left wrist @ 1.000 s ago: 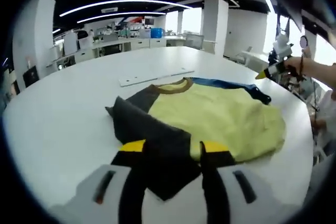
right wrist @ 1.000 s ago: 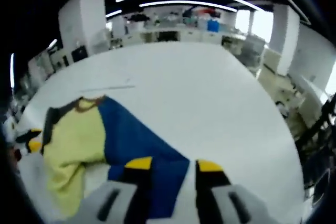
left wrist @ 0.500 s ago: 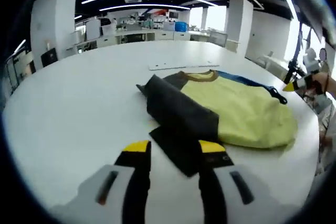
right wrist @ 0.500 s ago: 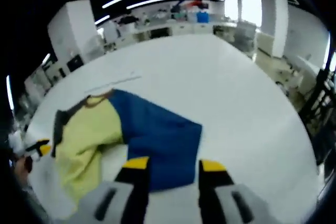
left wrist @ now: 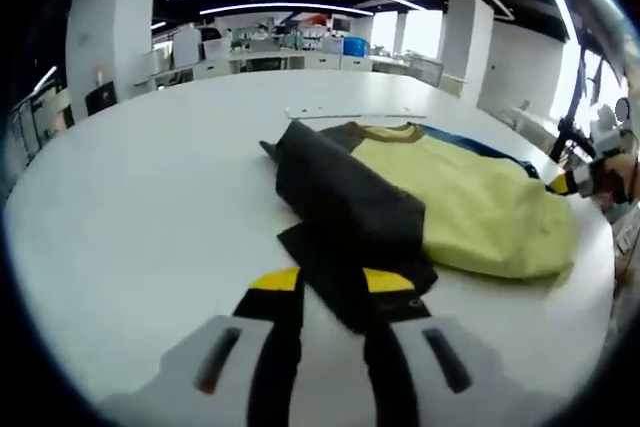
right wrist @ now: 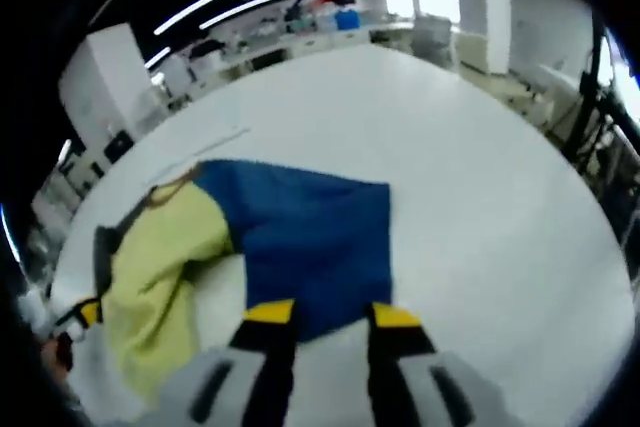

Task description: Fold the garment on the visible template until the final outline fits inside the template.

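garment point(left wrist: 470, 202): yellow-bodied top with brown collar, one black sleeve, one blue sleeve; lies spread on the white table point(left wrist: 140, 207), collar toward the far side in the left gripper view.
black sleeve point(left wrist: 340, 192): folded in over the yellow body, forms a raised ridge; its cuff end runs down to the left gripper.
left gripper point(left wrist: 331, 282): yellow-tipped jaws narrowed around the cuff end of the black sleeve, cloth sits between the tips; looks pinched on it, low over the table.
blue sleeve point(right wrist: 315, 237): laid out flat and wide in the right gripper view, near edge reaches the right gripper's tips.
right gripper point(right wrist: 320, 315): jaws part way apart, straddling the near edge of the blue sleeve; cannot tell if they actually clamp the cloth or just sit over it.
cross-view: right gripper also visible at the right edge of the left gripper view point(left wrist: 590, 177), held by a hand; left gripper's yellow tips show at the lower left of the right gripper view point(right wrist: 88, 313).
white strip point(left wrist: 355, 114): thin flat bar on the table just beyond the collar, apart from the garment.
background: open office, desks, white pillars, ceiling light strips.
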Motion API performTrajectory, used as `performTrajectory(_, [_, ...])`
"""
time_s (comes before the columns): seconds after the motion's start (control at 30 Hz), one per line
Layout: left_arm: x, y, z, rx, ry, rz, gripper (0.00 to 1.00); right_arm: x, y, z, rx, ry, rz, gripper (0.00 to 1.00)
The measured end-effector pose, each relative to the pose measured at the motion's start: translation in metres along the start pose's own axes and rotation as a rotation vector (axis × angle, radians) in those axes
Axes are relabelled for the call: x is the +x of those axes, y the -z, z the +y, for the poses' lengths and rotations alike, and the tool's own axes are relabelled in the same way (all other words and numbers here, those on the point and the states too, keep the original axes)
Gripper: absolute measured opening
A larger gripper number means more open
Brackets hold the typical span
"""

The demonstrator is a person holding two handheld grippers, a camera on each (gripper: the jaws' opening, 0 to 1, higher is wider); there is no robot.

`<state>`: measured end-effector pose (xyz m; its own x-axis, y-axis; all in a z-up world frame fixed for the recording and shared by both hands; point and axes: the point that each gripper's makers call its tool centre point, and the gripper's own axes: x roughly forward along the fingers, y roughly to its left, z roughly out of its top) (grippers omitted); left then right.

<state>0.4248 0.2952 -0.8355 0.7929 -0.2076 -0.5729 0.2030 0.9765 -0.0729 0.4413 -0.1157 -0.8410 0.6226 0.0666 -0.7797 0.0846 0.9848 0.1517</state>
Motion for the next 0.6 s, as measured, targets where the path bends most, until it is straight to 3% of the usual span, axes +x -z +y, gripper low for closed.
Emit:
performTrajectory(0.1, [0.001, -0.001, -0.002, 0.058, -0.022, 0.011, 0.17, -0.002, 0.001, 0.002, -0.012, 0.014, -0.013, 0.13])
performTrajectory(0.2, [0.001, 0.0, 0.004, 0.031, -0.032, 0.01, 0.17, -0.003, 0.003, -0.001, -0.084, 0.049, -0.029, 0.09])
performTrajectory(0.3, [0.001, 0.0, 0.007, 0.031, -0.04, 0.008, 0.16, -0.003, 0.003, 0.0, -0.098, 0.057, -0.04, 0.09])
performTrajectory(0.6, [0.005, 0.0, 0.001, 0.005, -0.023, 0.015, 0.02, -0.002, 0.002, 0.001, -0.076, 0.037, -0.063, 0.0])
